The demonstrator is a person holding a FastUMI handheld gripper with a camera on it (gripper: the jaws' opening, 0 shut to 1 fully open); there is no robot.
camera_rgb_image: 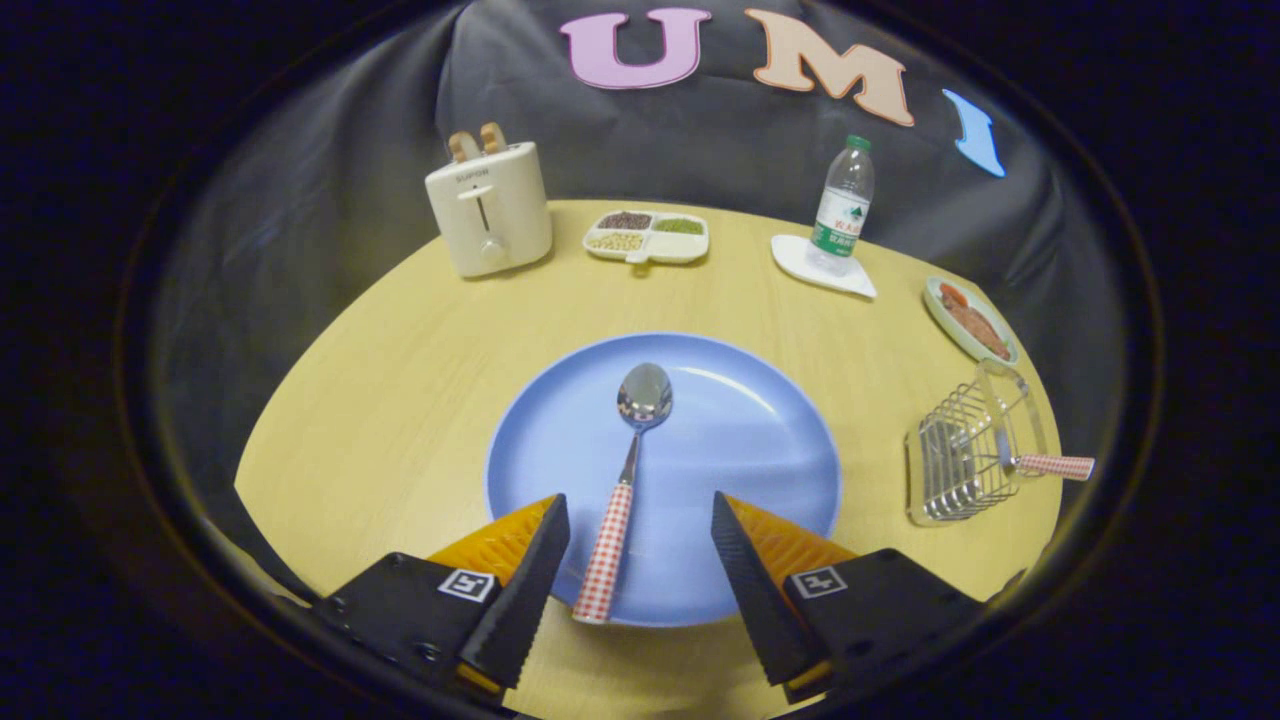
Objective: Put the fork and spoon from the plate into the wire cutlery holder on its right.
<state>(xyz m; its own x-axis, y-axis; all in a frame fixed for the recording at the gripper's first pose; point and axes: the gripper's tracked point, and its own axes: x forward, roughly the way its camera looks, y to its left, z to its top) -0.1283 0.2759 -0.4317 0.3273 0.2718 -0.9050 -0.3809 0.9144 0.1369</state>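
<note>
The gripper [640, 545] hangs over the near edge of the blue plate [740, 440] with its two fingers [530, 590] spread wide apart, gripping nothing; the spoon [625, 480] lies on the plate between them, its red-checked handle running back toward the gripper and closer to the left finger than the right, its shiny bowl pointing away beyond the fingertips, near the plate's middle; neither finger touches it as far as can be seen.

Off to the right of the fingers, and apart from the plate, the wire holder [965, 455] sits on the yellow table [390, 400]; a second red-checked handle [1055, 466] juts out of its top toward the right (the fork, most likely, though its head cannot be made out among the wires).

Well beyond the plate stand a cream toaster [490, 205] with bread in its slots, a divided white tray [647, 238] of beans, and a water bottle [842, 205] on a white mat; further right, past the holder, a pale green dish [968, 320] holds some food.
</note>
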